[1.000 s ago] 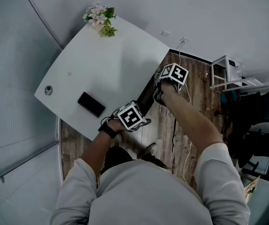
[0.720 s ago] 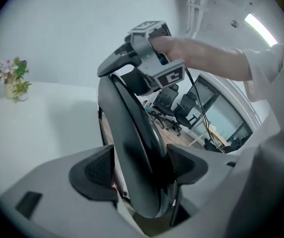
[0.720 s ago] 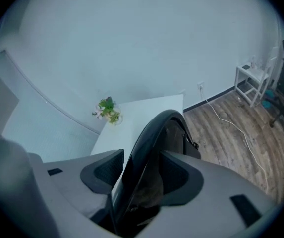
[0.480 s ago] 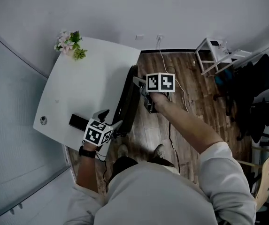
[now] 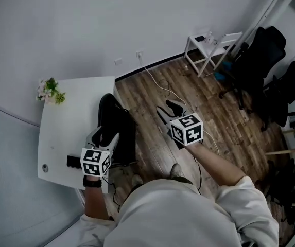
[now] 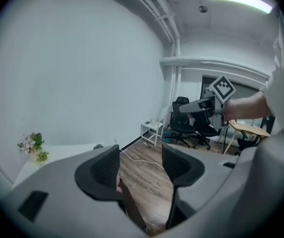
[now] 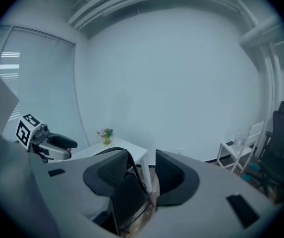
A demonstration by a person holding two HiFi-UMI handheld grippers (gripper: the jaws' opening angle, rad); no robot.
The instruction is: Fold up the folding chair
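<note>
Two-handed, spread, just narrowing on nothing; flanking upright black fabric folding chair (image 5: 121,121), just beside left gripper (image 5: 107,136), farther from right gripper (image 5: 168,108).

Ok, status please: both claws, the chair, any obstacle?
Both open: left claw, right claw; jaws just closed further, nothing between them. Folding chair looks folded, not held, beside white table. On floor: white cable, not in the way.

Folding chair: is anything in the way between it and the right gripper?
Nothing visible. Only bare wood floor separates the right gripper from the black folding chair, which stands beside the white table.
</note>
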